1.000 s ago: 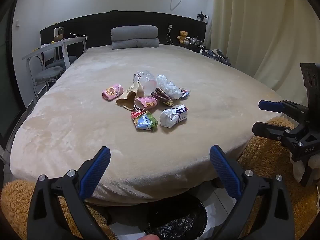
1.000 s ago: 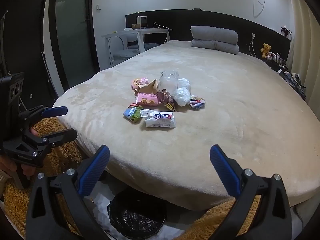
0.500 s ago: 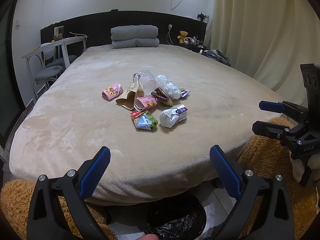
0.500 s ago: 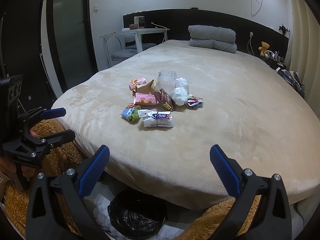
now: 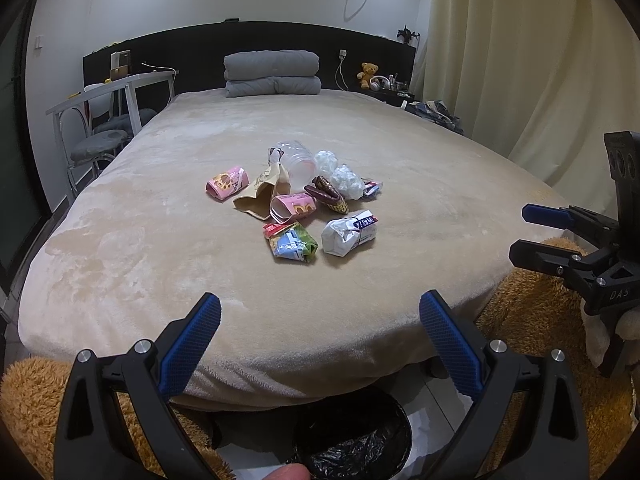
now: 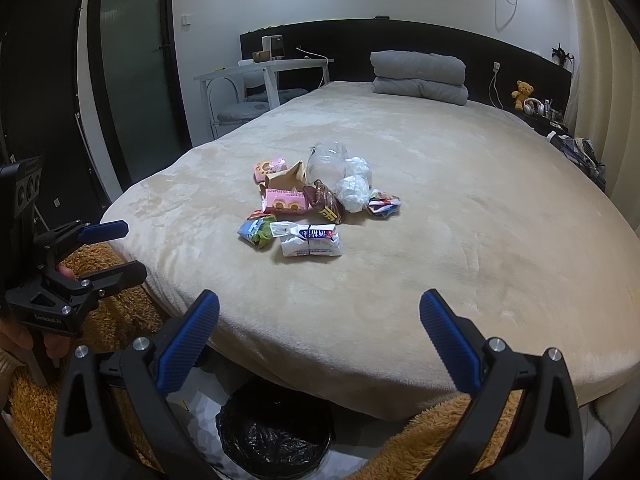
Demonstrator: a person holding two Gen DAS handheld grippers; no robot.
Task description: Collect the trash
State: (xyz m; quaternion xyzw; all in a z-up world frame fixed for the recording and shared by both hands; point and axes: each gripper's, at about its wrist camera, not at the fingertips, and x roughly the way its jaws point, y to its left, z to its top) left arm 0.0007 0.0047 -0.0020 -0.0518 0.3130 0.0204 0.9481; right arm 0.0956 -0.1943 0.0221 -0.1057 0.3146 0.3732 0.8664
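Trash (image 5: 308,200) sits heaped mid-bed (image 5: 160,248), bin (image 6: 276,436) on the floor below; left gripper (image 5: 320,320) and right gripper (image 6: 320,316) both gape wide, empty.

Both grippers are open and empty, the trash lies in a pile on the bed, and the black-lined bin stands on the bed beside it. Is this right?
Not quite: the bin stands on the floor below the bed's near edge, as the right wrist view shows. The rest holds.
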